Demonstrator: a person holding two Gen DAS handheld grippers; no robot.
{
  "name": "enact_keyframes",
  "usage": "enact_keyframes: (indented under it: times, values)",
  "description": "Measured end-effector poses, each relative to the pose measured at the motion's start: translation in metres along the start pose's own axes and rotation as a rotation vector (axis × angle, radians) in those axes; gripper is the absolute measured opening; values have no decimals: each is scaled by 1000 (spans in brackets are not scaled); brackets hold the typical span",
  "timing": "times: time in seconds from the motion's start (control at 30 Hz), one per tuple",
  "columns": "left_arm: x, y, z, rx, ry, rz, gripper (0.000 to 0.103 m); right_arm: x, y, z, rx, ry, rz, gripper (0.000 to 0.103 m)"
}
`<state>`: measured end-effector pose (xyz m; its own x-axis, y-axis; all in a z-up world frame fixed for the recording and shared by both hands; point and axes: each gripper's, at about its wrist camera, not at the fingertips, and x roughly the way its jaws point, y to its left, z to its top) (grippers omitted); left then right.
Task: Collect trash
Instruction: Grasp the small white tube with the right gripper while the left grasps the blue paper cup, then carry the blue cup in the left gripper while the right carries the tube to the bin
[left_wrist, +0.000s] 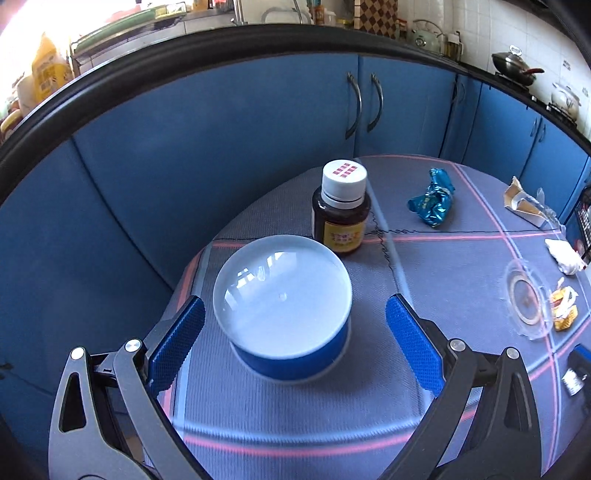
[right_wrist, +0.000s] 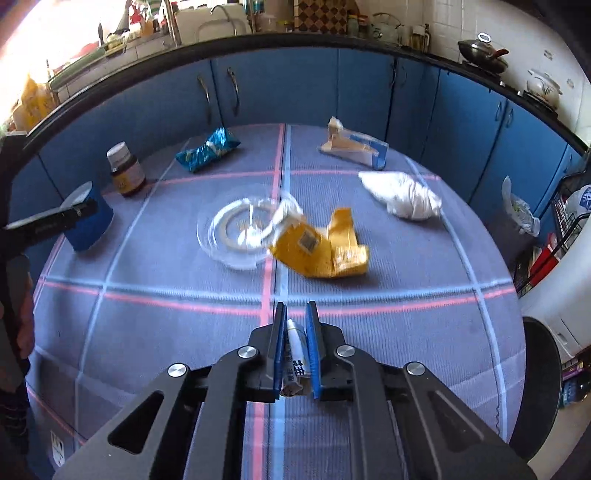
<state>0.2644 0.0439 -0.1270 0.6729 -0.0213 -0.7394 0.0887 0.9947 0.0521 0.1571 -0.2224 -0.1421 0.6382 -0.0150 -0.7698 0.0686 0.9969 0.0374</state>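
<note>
A blue paper cup (left_wrist: 282, 306) with a white inside stands near the round table's left edge. My left gripper (left_wrist: 295, 304) is open, its blue pads on either side of the cup and apart from it. My right gripper (right_wrist: 297, 310) is shut on a small white printed wrapper (right_wrist: 297, 350), low over the table's near side. On the cloth lie a blue foil wrapper (right_wrist: 207, 149), a yellow wrapper (right_wrist: 321, 247), a crumpled white wad (right_wrist: 402, 195) and a torn carton (right_wrist: 354, 146).
A brown bottle (left_wrist: 341, 210) with a white cap stands just behind the cup. A clear glass dish (right_wrist: 243, 229) sits mid-table against the yellow wrapper. Blue cabinets (right_wrist: 295, 88) curve behind the table. A black wire rack (right_wrist: 565, 229) and a dark chair (right_wrist: 539, 387) stand at the right.
</note>
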Motion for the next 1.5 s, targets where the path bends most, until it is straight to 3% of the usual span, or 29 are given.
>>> enact_keyframes:
  times: [0.2, 0.3, 0.73, 1.13, 1.5]
  values:
    - [12, 9, 3, -20, 11, -12, 93, 4, 8, 9, -18, 4, -18, 11]
    - [15, 13, 0, -29, 26, -16, 77, 4, 12, 13, -28, 0, -15, 11]
    - [-23, 6, -1, -29, -25, -18, 76, -16, 12, 23, -29, -53, 18, 11]
    - [-87, -65, -1, 61, -94, -80, 76, -72, -31, 13, 22, -147, 18, 11]
    - [-153, -149, -26, 184, -156, -151, 76, -135, -78, -14, 63, -236, 6, 11]
